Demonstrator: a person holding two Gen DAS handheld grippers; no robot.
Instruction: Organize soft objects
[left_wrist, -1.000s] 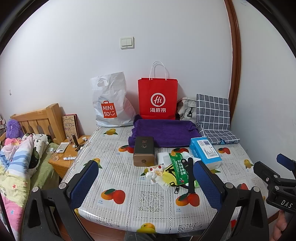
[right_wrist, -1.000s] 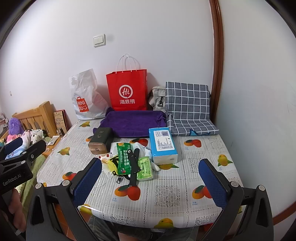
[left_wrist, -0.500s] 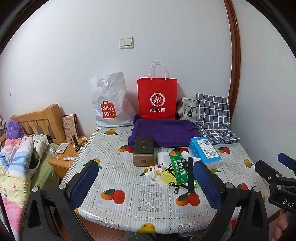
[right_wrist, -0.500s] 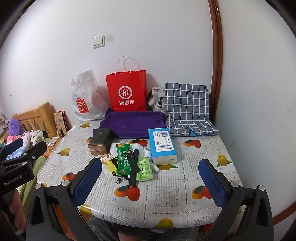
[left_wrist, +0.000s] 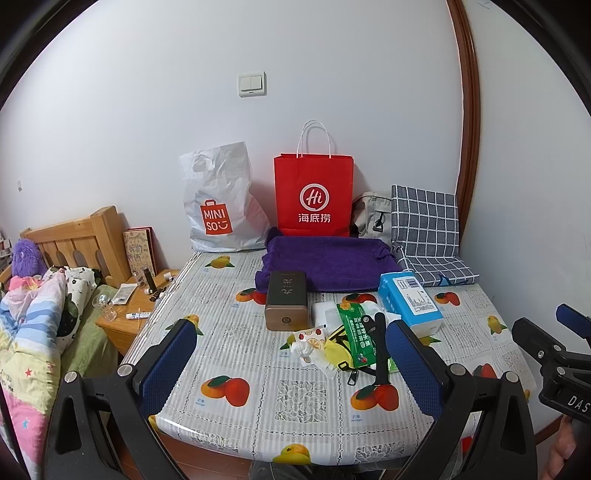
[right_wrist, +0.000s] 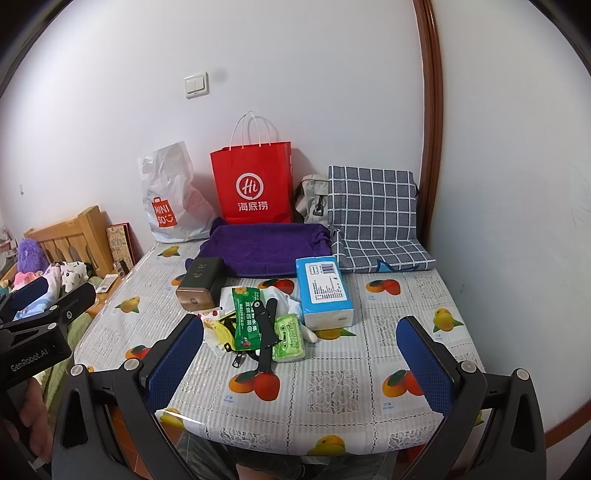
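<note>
Nothing moved; purple towel (left_wrist: 328, 262) folded flat; both grippers' fingers (right_wrist: 173, 358) spread, empty.

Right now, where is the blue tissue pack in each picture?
Left wrist view: the blue tissue pack lies right of centre on the table, in front of the checked cushion.
Right wrist view: the blue tissue pack sits near the middle, just right of the pile of small things.
Shared landmark: the red paper bag stands against the wall in both, behind and left of the pack.
</note>
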